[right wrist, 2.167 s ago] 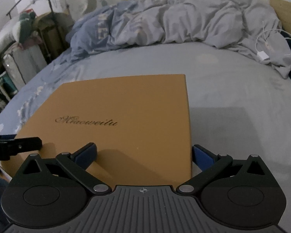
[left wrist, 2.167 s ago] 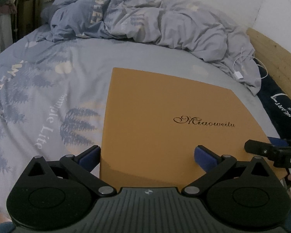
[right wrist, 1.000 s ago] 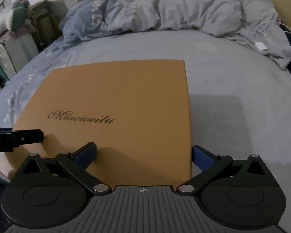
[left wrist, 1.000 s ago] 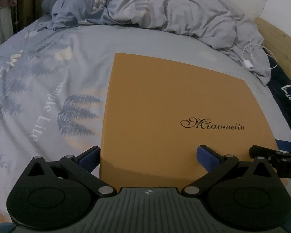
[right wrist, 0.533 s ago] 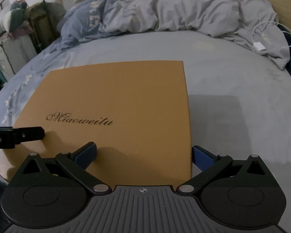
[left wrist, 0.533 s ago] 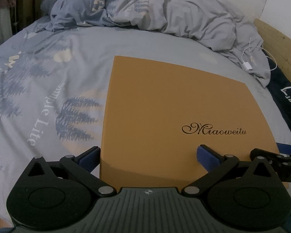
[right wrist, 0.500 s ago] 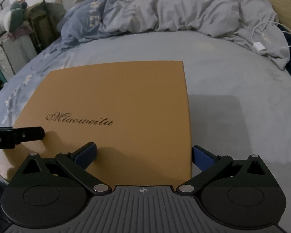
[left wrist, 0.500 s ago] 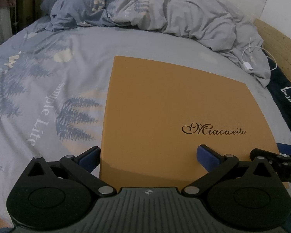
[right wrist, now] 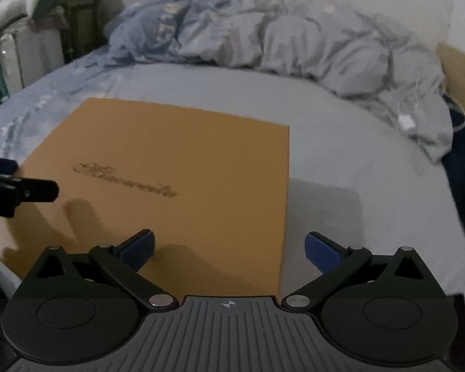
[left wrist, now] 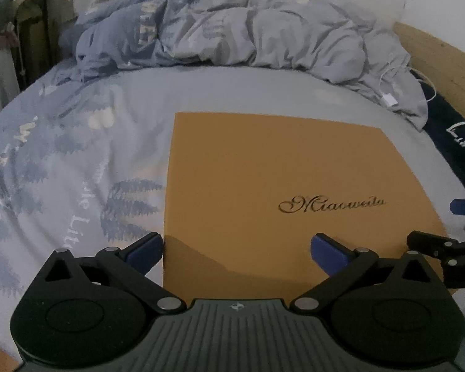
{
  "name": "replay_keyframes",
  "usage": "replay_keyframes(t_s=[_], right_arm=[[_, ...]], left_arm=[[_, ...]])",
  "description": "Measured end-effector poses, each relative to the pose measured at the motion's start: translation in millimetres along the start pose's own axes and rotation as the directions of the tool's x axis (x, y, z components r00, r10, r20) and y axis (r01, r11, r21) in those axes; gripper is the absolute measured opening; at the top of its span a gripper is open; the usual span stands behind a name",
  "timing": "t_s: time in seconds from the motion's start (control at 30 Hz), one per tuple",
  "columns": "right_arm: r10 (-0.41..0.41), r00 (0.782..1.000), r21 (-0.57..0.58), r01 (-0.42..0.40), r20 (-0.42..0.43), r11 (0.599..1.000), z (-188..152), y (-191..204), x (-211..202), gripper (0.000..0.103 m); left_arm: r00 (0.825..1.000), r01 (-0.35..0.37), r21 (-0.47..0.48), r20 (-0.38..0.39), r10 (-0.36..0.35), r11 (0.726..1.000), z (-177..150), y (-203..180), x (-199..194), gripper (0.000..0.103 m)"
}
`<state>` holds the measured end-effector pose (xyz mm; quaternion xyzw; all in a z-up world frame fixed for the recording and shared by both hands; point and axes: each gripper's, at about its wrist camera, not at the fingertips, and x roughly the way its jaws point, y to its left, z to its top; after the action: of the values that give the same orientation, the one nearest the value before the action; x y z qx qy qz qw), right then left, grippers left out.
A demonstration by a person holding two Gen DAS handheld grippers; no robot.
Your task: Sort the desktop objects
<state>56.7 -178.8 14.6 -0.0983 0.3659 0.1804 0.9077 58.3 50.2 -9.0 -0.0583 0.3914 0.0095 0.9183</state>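
A flat orange box [left wrist: 282, 192] with the script "Miaoweitu" lies on the bed near its front edge. It also shows in the right wrist view [right wrist: 176, 186]. My left gripper [left wrist: 237, 248] is open and empty over the box's near left corner, its jaws straddling the left edge. My right gripper [right wrist: 229, 248] is open and empty over the box's near right corner, its jaws straddling the right edge. Each gripper's tip shows at the side of the other's view.
The bed has a grey-blue printed sheet [left wrist: 62, 170]. A crumpled duvet [left wrist: 232, 31] lies at the back. A white charger and cable [left wrist: 390, 100] sit at the right by a wooden headboard [left wrist: 443, 62]. A dark pillow [left wrist: 462, 145] lies at far right. Furniture stands left of the bed [right wrist: 31, 40].
Both views have tilted up and shifted. The right gripper has swung right, so the box sits further left in its view. Both stay open and empty.
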Motion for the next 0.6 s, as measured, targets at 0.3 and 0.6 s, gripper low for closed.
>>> replay_keyframes(t_s=[0.3, 0.6], right_arm=[[0.001, 0.996, 0.036, -0.004, 0.087, 0.999, -2, -5, -40, 0.103], [-0.002, 0.992, 0.037, -0.003, 0.127, 0.999, -17, -1, -68, 0.103]], left_arm=[[0.987, 0.029, 0.077, 0.154, -0.041, 0.997, 5, -19, -39, 0.103], [0.946, 0.039, 0.151, 0.313, -0.085, 0.988, -8, -44, -72, 0.103]])
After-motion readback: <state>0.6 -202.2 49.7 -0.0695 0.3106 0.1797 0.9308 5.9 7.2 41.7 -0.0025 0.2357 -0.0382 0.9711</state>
